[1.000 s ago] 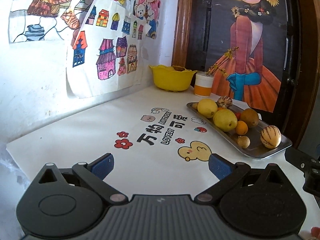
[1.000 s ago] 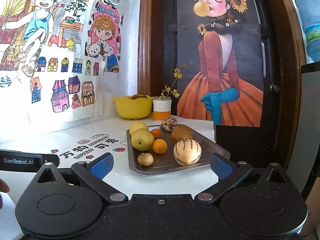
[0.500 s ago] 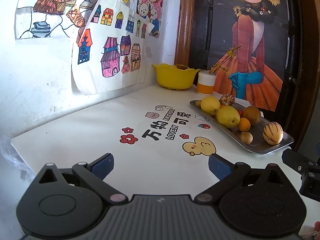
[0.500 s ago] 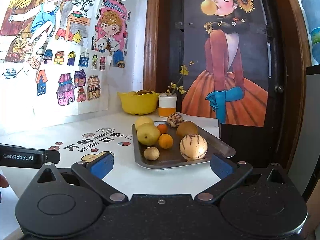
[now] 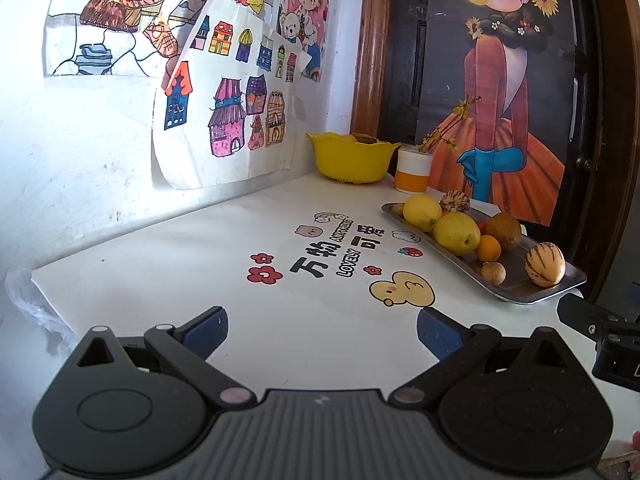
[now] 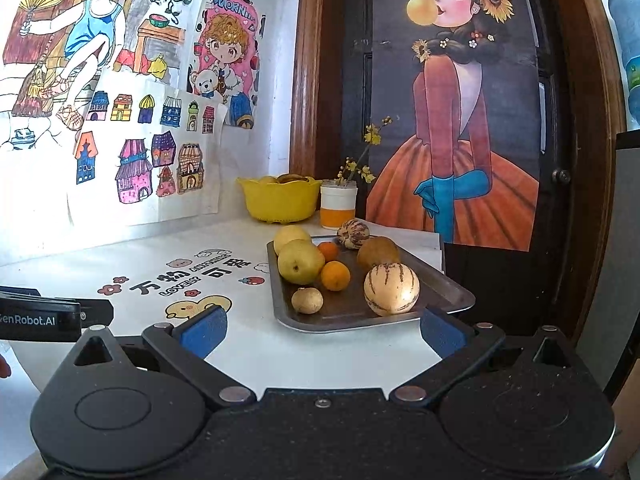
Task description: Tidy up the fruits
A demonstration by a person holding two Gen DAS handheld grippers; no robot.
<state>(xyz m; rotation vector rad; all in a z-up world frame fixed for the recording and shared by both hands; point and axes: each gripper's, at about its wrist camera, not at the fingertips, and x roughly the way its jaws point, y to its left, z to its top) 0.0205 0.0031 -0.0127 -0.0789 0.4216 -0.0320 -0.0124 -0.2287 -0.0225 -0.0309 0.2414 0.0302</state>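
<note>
Steel tray, left wrist view: the tray (image 5: 520, 298) lay on the white worktop (image 5: 200, 264) at 3 o'clock, carrying all the loose fruit.
Fruit on tray: a lemon (image 5: 422, 212) at the far end, a yellow pear (image 5: 456, 233) just beside it, an orange (image 5: 488, 248), a brown fruit (image 5: 504, 231), a small tan fruit (image 5: 493, 273) and a striped melon (image 5: 545, 263) nearest the near rim.
Yellow bowl: the bowl (image 5: 352, 159) stood at 12 o'clock by the wall, a white-and-orange cup (image 5: 414, 173) just beside it.
Left gripper: the left gripper (image 5: 320, 330) hung over bare worktop, well apart from the tray; its blue fingers (image 5: 202, 331) were spread wide with nothing between them.
Right wrist view, tray: the tray (image 6: 448, 292) sat at 12 o'clock, just ahead of the fingers.
Fruit: the striped melon (image 6: 391, 288) lay nearest, the tan fruit (image 6: 307, 300) at its 9 o'clock, the orange (image 6: 335, 275) and pear (image 6: 301, 261) behind.
Bowl: the bowl (image 6: 280, 200) stood beyond the tray.
Right gripper: the right gripper (image 6: 322, 330) had its fingers (image 6: 442, 332) spread apart, gripping nothing, short of the tray rim.
</note>
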